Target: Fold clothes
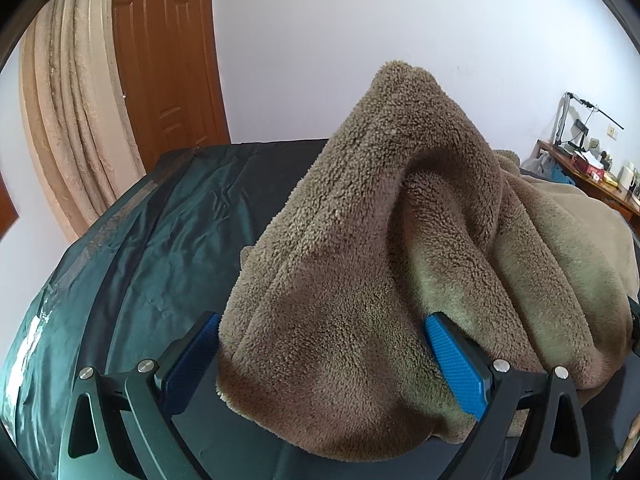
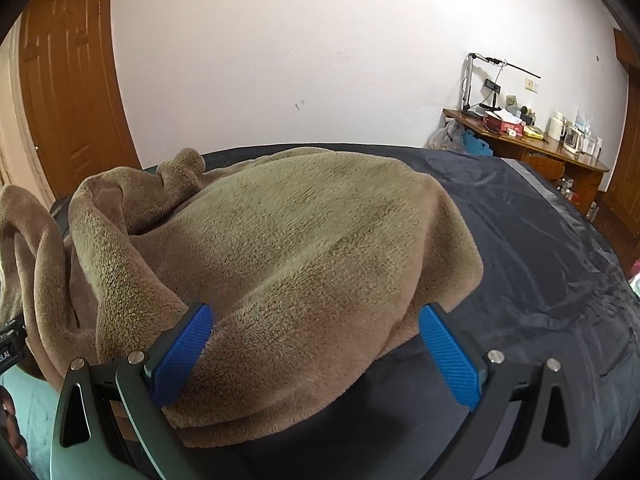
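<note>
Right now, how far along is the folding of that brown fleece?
Early. Done: the fleece lies on the dark sheet, but no neat fold shows; its left part bunches up in a hump. In hand: the left gripper and right gripper straddle its near edge, jaws wide, gripping nothing. Left: grasp, flatten, fold.

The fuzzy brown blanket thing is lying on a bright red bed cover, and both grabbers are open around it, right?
Not quite. The cover is dark, blue-green, not red, as the right wrist view shows. The fuzzy brown garment does lie on it, between the open left gripper and right gripper.
</note>
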Motion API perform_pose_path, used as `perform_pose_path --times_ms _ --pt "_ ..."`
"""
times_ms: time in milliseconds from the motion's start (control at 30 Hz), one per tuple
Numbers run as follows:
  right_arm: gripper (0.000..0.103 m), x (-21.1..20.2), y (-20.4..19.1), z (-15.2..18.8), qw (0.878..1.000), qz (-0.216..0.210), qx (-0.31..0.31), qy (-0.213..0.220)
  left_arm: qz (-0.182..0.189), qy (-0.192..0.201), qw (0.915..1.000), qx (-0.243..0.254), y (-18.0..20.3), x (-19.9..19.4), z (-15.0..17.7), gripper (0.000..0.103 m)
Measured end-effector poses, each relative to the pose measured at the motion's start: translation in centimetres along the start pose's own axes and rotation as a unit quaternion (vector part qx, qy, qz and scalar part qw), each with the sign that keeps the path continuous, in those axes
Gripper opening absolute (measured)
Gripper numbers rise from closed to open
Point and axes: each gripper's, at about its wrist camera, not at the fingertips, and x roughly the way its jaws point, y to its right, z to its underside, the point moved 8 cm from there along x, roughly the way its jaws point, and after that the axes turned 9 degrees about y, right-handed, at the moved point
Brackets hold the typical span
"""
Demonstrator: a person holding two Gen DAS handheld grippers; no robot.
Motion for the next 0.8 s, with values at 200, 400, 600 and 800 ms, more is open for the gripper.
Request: perform_pose_path --times_ms 200,400,600,800 --pt "0.103 0.5 -0.1 0.6 1.0 -0.002 -0.004 -0.011 -0.001 -0.006 1.0 0.001 0.9 -0.3 1.0 0.102" --pt "0.103 0.9 -0.3 1.0 1.0 -0.004 -0.01 -0.018 0.0 -0.01 0.9999 0.004 1.6 -0.6 1.6 0.102" --pt "0.103 1.3 -0.3 1.4 1.0 -0.009 -0.008 -0.027 0.007 -0.018 0.9998 -0.005 2.2 -1.2 2.3 0.102" --pt "0.103 1.9 -0.1 2.0 0.999 -0.018 0.0 -0.046 0.016 -0.028 0.9994 -0.015 2.1 -1.6 3.0 0.102"
